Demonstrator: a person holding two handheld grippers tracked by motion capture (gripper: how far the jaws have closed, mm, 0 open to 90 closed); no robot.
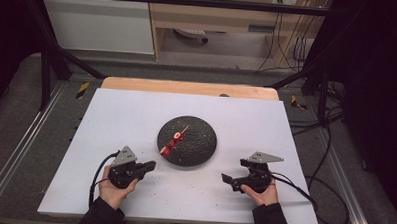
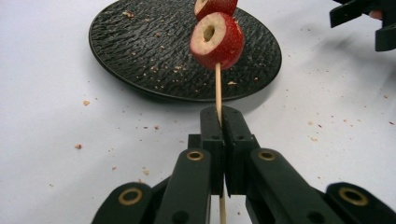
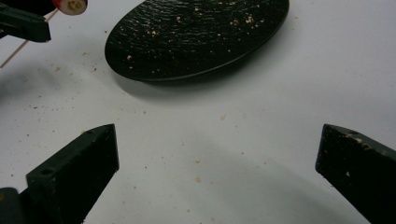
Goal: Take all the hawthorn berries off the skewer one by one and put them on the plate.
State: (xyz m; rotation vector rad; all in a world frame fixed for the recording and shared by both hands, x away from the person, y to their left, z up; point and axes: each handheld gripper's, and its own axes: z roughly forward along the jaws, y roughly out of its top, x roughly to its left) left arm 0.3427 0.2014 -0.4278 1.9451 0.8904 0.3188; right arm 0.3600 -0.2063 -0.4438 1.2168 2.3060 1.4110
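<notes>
At a white table [image 1: 111, 119], a person is working a skewer of red fruit with two hand-held claws. The left gripper [image 2: 220, 122] is pinching the bare wooden end of the skewer [image 2: 217, 88], its black jaws pressed together on the thin stick, which is running on past the tips and also poking out behind them towards the camera. Just beyond the jaw tips, a hollowed slice of red fruit [image 2: 217, 41] is sitting threaded on the stick, with a second slice [image 2: 215, 6] right behind it. Farther ahead of this claw and under the fruit, a black textured plate [image 2: 149, 51] is lying flat on the table, dotted with crumbs.

The right gripper [image 3: 217, 163] is hovering over bare tabletop with its jaws spread wide and nothing between them; the plate [image 3: 196, 37] is lying ahead of it, and the skewered fruit is up and away to its left in the right gripper view. In the high view the left gripper [image 1: 149, 165] and right gripper [image 1: 226, 179] are flanking the near rim of the plate [image 1: 200, 142].

The step in hand looks like steadying the skewer so the fruit can be pulled off. The next move would likely call for the open claw to swing across, line its jaws on either side of the nearest slice, and close gently enough not to crush it.
</notes>
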